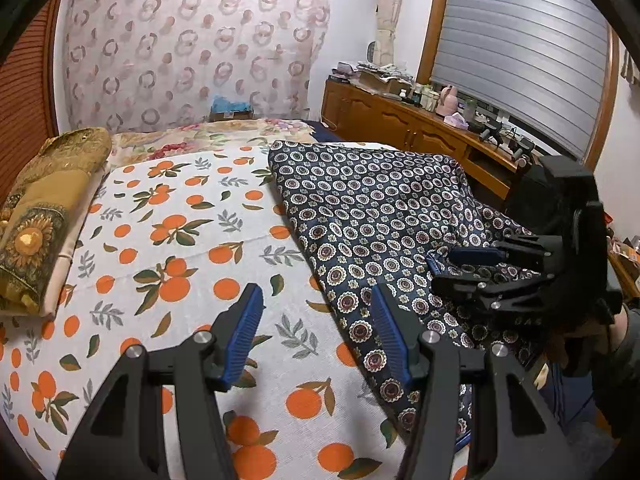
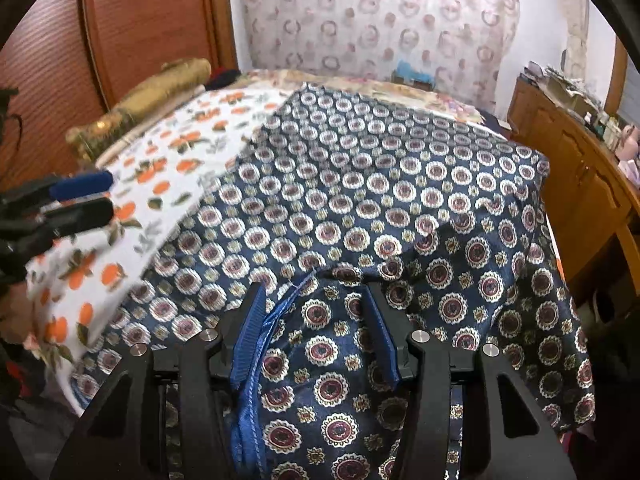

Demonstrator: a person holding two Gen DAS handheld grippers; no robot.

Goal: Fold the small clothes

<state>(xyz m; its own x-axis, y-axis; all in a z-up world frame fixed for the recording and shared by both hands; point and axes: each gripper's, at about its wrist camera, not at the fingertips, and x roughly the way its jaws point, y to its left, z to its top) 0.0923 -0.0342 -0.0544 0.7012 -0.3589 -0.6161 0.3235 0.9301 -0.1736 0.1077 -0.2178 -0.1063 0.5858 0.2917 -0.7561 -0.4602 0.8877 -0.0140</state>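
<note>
Silky navy medallion-print garment point(image 2: 360, 208) lies rumpled under your right gripper point(image 2: 320, 336), jaws apart around its stitched blue hem point(image 2: 256, 360); left gripper point(image 1: 316, 332) gapes empty.

Navy garment point(image 2: 400, 208) patterned all over with small round medallions in white and maroon, of shiny fabric. Spread over the right part of the bed, on the orange-print sheet point(image 1: 168, 240). Far portion flat and smooth; near portion rumpled, draping over the bed's near and right edges. Blue stitched hem point(image 2: 256, 360) running through the near folds, curving toward the front. Left edge lying diagonally across the sheet.
</note>
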